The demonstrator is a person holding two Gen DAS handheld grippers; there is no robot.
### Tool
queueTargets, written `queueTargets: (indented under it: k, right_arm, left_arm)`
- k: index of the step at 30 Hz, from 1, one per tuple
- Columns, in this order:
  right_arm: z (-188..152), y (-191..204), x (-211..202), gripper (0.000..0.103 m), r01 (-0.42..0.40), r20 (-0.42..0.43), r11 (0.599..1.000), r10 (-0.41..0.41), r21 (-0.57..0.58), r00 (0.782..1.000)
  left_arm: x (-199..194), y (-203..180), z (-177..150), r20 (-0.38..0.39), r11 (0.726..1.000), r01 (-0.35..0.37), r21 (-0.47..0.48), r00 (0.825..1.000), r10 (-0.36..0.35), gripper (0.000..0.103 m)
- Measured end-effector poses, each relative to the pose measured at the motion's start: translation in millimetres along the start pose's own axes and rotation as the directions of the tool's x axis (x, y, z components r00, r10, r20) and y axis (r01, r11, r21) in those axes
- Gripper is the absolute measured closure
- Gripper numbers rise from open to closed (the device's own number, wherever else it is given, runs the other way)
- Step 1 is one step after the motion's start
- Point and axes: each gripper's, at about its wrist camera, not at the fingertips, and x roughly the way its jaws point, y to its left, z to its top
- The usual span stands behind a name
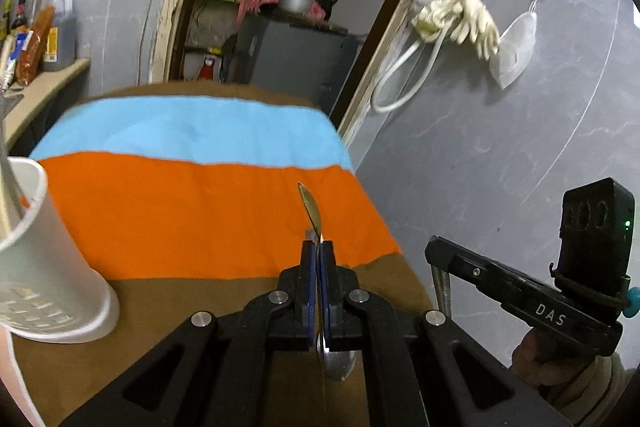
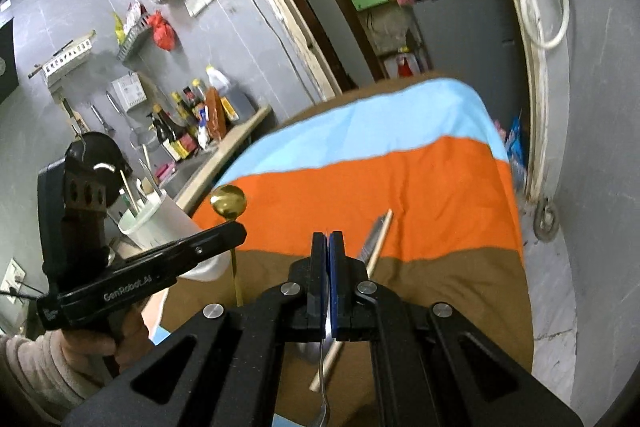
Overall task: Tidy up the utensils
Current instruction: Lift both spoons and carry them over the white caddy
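Note:
My left gripper (image 1: 319, 247) is shut on a gold spoon (image 1: 310, 205), seen edge-on above the orange stripe of the cloth. In the right wrist view the same spoon's round bowl (image 2: 228, 202) stands above the left gripper's tip, handle hanging down. My right gripper (image 2: 328, 241) is shut on a silver spoon (image 2: 323, 379), whose handle hangs below the fingers. A wooden chopstick (image 2: 378, 241) and a metal utensil (image 2: 371, 239) lie on the cloth just right of the right gripper. A white utensil holder (image 1: 44, 259) with utensils in it stands at the left, also in the right wrist view (image 2: 160, 223).
The table carries a brown, orange and blue cloth (image 1: 192, 195). A counter with sauce bottles (image 2: 188, 127) runs along the left wall. A grey wall (image 1: 500, 131) is close on the right. An open doorway with a grey cabinet (image 1: 296, 55) lies beyond the table's far end.

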Motion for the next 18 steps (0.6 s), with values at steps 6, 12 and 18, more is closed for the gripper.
queueTargets:
  k: [6, 12, 18]
  right_arm:
    - [21, 33, -27, 0.101, 0.005, 0.101, 0.999, -0.002, -0.036, 0.995]
    - [45, 74, -43, 0.101, -0.012, 0.226, 0.995, 0.034, -0.099, 0.974]
    - [64, 124, -42, 0.101, -0.036, 0.304, 0.982, 0.091, -0.184, 0.948]
  left_arm:
    - [-34, 5, 18, 0.068, 1.0, 0.017, -0.005, 0.998, -0.017, 0.101]
    - [-72, 18, 32, 0.131, 1.0, 0.013, 0.0, 0.991, -0.013, 0.101]
    - [-112, 36, 44, 0.2, 1.0, -0.012, 0.007, 0.98, 0.01, 0.101]
